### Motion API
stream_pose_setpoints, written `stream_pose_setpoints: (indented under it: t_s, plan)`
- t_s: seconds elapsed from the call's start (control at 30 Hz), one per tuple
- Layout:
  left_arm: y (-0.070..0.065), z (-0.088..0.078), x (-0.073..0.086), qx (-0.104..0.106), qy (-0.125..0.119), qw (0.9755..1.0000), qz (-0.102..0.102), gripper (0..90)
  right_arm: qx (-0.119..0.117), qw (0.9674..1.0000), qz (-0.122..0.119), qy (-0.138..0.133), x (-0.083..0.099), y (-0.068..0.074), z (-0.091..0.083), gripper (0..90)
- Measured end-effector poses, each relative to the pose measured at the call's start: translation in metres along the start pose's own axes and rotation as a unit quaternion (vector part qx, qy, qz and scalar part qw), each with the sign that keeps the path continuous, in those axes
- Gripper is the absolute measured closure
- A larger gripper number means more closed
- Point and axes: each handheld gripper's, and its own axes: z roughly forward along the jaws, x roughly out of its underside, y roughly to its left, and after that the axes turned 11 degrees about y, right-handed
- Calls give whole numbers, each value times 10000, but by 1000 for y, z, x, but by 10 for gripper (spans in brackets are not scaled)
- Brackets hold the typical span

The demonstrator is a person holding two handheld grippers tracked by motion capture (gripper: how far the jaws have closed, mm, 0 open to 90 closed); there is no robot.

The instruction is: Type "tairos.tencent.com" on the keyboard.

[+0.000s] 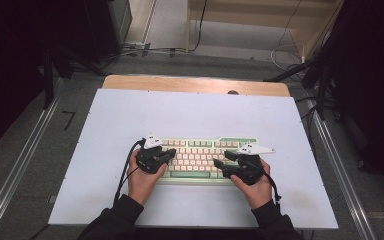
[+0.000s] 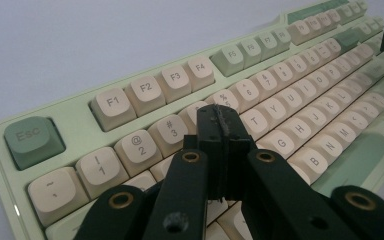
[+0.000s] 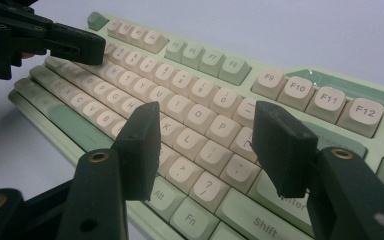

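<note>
A pale green keyboard (image 1: 200,149) with cream keys lies across the near middle of the white mat. My left gripper (image 1: 169,156) rests over its left end with its jaws pressed together and nothing between them. In the left gripper view the shut tips (image 2: 223,117) hover just above the number and upper letter rows of the keyboard (image 2: 130,95). My right gripper (image 1: 220,164) sits over the right end of the keyboard (image 3: 200,95), open (image 3: 207,122) with empty jaws above the K, L and punctuation keys. The left gripper (image 3: 87,47) also appears at the upper left of the right gripper view.
The white mat (image 1: 130,115) covers a wooden table whose far edge (image 1: 195,84) shows behind it. Metal rails (image 1: 25,160) run along both sides of the table. Cables (image 1: 145,50) and dark stands lie on the floor beyond.
</note>
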Motion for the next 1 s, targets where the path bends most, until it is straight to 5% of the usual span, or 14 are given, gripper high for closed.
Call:
stream_pose_setpoints:
  t_s: [1.0]
  plan:
    - [0, 4, 2, 5, 142, 9999, -14, 900, -9, 10000, 3, 17, 0, 1, 1, 436]
